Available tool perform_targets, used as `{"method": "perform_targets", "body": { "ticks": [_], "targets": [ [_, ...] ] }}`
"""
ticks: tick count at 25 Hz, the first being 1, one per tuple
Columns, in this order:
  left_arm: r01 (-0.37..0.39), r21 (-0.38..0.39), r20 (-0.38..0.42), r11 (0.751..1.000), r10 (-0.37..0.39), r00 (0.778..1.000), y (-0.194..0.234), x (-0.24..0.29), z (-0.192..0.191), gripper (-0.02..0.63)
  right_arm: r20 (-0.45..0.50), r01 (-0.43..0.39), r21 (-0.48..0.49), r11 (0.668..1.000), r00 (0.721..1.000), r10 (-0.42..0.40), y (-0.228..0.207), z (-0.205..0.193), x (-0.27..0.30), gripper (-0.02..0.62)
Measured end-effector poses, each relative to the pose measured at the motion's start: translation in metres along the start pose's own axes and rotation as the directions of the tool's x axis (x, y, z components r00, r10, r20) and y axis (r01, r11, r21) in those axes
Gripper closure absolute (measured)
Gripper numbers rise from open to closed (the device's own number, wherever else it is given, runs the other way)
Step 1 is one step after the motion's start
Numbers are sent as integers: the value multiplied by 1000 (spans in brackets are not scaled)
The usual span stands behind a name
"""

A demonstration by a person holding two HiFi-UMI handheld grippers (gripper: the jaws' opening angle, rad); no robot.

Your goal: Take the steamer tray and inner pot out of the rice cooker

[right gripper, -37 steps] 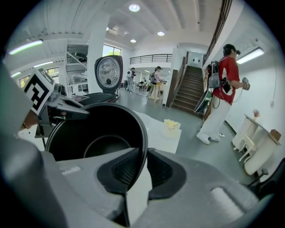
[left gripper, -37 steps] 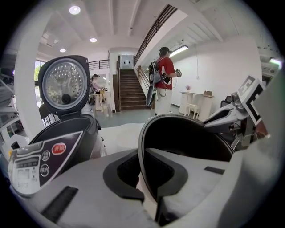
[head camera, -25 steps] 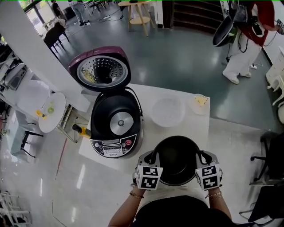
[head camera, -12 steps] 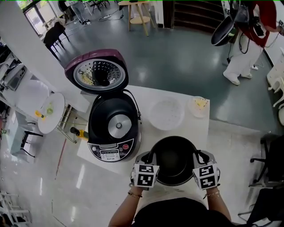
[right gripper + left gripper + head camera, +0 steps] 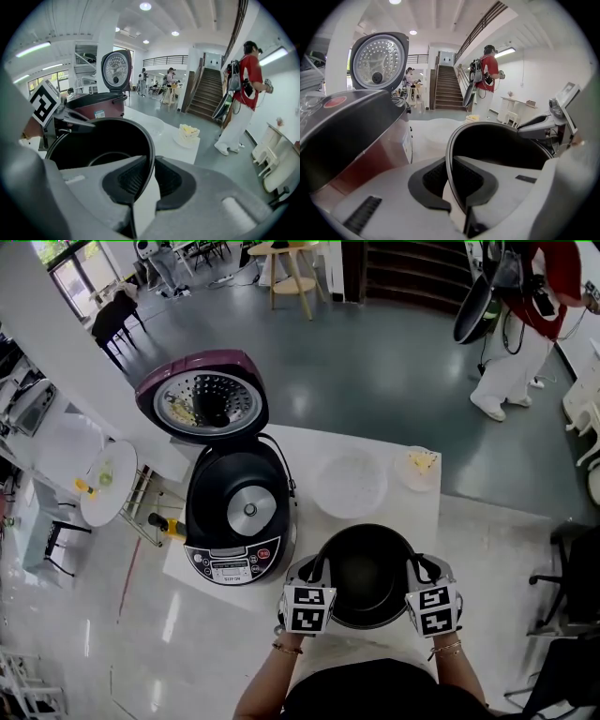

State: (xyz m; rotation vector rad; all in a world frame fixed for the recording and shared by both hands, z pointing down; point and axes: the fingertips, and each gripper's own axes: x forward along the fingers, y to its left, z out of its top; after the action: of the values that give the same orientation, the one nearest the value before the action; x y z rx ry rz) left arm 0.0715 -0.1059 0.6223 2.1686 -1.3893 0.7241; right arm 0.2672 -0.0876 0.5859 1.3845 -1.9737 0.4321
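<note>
Black and empty, the inner pot (image 5: pixel 367 576) sits out of the rice cooker (image 5: pixel 239 514), at six o'clock on the white table (image 5: pixel 412 514), near its front edge; whether its base rests on the top or hangs just above, you cannot tell from here. Your left gripper (image 5: pixel 322 570) is clamped on the pot's rim at nine o'clock, one pad inside the wall and one outside, and your right gripper (image 5: pixel 419 570) bites the rim the same way at three o'clock. The cooker stands at ten o'clock from the pot, its well bare down to the round metal plate, its maroon lid (image 5: pixel 202 395) tipped back and open. The pale steamer tray (image 5: pixel 350 484) lies on the table at twelve o'clock from the pot, apart from it, and a small dish (image 5: pixel 420 465) holding something yellow is at one o'clock. As for writing: the cooker's front control panel (image 5: pixel 234 563) carries a red button and print too small to read, and each gripper's cube shows only black-and-white square markers (image 5: pixel 307 608).
</note>
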Motion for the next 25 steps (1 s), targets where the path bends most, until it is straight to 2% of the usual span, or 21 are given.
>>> {"method": "perform_targets", "body": {
  "ticks": [4,6,9,11,13,16,20,22,25],
  "targets": [
    [-28,25,31,999,27,999,3,-6,4,564,17,25,-34,999,1000,-25,3,2,-1,537],
    [-27,23,50,999,26,998,6,-12,10,533,15,26,-40,999,1000,-26,5,1,-1,530],
    [-5,43,81,999,1,997,2,-25,26,511,16,24,-42,999,1000,-24,6,2,-4,438],
    [18,36,117,999,-22,993,-2,-36,37,504,45,35,-46,998,998,-33,5,8,-10,430],
    [42,-4,172,999,-40,984,-2,-52,48,502,119,52,-48,998,992,-46,4,21,-22,428],
    [28,-10,279,1000,-24,960,2,-81,68,502,258,69,-38,997,965,-57,4,41,-47,428],
    [-33,7,415,999,27,909,6,-118,90,502,389,62,0,998,920,-57,5,58,-80,444],
    [-49,-18,457,999,51,888,7,-132,94,502,432,68,5,998,900,-63,8,64,-95,469],
    [-39,-46,485,998,56,873,1,-149,94,502,474,75,14,997,878,-72,12,68,-112,520]
  ]
}}
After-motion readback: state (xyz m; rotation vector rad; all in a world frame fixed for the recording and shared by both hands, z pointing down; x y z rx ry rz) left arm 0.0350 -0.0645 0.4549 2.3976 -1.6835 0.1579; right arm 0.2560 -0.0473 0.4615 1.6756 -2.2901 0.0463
